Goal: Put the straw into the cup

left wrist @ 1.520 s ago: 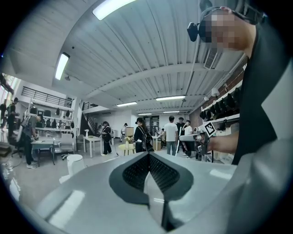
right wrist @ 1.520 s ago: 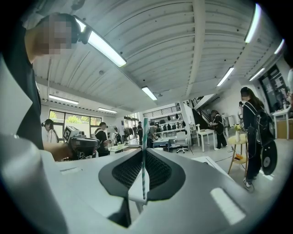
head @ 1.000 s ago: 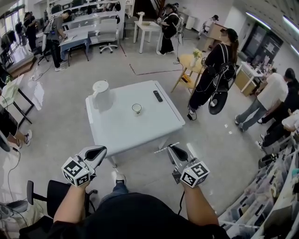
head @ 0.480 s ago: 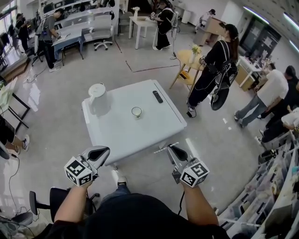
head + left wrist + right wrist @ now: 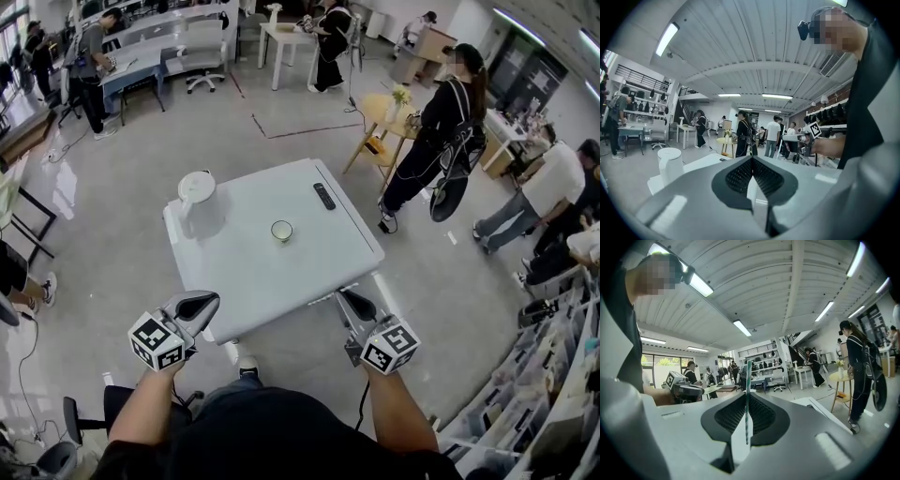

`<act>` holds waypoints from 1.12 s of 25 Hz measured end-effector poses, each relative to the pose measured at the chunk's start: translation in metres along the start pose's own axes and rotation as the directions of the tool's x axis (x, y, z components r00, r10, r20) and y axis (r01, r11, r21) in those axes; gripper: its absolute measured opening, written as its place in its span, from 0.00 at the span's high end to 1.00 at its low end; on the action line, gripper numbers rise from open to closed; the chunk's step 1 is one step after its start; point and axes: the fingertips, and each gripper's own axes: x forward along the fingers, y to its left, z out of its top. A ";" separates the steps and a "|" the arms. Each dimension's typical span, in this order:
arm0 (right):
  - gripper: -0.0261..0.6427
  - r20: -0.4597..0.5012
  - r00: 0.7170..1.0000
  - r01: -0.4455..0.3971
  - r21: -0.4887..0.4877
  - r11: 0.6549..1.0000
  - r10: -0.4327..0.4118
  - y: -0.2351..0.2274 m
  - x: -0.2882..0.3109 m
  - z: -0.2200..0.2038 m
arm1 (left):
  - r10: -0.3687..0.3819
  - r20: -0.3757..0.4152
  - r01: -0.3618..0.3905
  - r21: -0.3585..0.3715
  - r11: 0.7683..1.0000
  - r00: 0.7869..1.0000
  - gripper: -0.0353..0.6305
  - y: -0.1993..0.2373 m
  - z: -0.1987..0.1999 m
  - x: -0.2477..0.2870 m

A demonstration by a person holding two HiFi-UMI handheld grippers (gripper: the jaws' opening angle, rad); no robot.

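A small cup [image 5: 281, 231] stands near the middle of the white square table [image 5: 234, 272]. My right gripper [image 5: 347, 300] hovers just off the table's near right edge. In the right gripper view it [image 5: 746, 399] is shut on a green-and-white striped straw [image 5: 748, 380] that stands upright between the jaws. In the head view the straw [image 5: 323, 301] shows as a thin line sticking out to the left of the jaws. My left gripper [image 5: 204, 301] is held off the near left edge, and its jaws [image 5: 752, 164] are shut with nothing between them.
On the table there are also a white kettle [image 5: 197, 193] at the far left and a black remote [image 5: 323, 196] at the far right. A person in black [image 5: 441, 131] stands by a round yellow side table [image 5: 389, 117]. Shelves [image 5: 534, 412] run along the right.
The table and cup have drawn nearer in the head view as I move toward them. Both grippers keep their places and stay shut, the right one still on the straw.
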 end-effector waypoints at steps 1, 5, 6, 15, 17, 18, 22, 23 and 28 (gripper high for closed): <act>0.88 -0.003 1.000 0.000 -0.001 1.000 0.000 0.000 0.006 0.000 | -0.001 -0.001 0.001 -0.003 1.000 1.000 0.95 0.006 0.000 0.001; 0.88 -0.013 1.000 0.003 -0.002 1.000 -0.003 -0.004 0.027 0.002 | -0.007 -0.003 0.007 -0.009 1.000 1.000 0.95 0.029 0.002 0.004; 0.88 -0.014 1.000 0.005 -0.002 1.000 -0.005 -0.005 0.031 0.003 | -0.008 -0.003 0.008 -0.011 1.000 1.000 0.95 0.034 0.002 0.005; 0.88 -0.022 1.000 0.014 0.000 1.000 -0.014 -0.017 0.072 0.010 | -0.022 -0.016 0.022 -0.026 0.999 1.000 0.95 0.076 0.003 0.013; 0.88 -0.024 1.000 0.016 0.001 1.000 -0.016 -0.019 0.079 0.010 | -0.024 -0.015 0.024 -0.026 0.999 1.000 0.94 0.084 0.005 0.015; 0.88 -0.024 1.000 0.018 0.002 1.000 -0.018 -0.020 0.083 0.011 | -0.026 -0.014 0.026 -0.027 0.999 1.000 0.95 0.088 0.005 0.016; 0.88 -0.028 0.999 0.028 0.006 1.000 -0.027 -0.024 0.093 0.011 | -0.034 -0.019 0.034 -0.032 0.999 0.999 0.95 0.100 0.005 0.017; 0.88 -0.027 0.999 0.029 0.006 1.000 -0.029 -0.026 0.096 0.013 | -0.035 -0.019 0.035 -0.032 0.999 0.999 0.95 0.103 0.006 0.018; 0.88 -0.020 0.999 0.040 0.001 0.999 -0.040 -0.030 0.111 0.018 | -0.043 -0.014 0.042 -0.031 0.999 0.999 0.95 0.120 0.010 0.021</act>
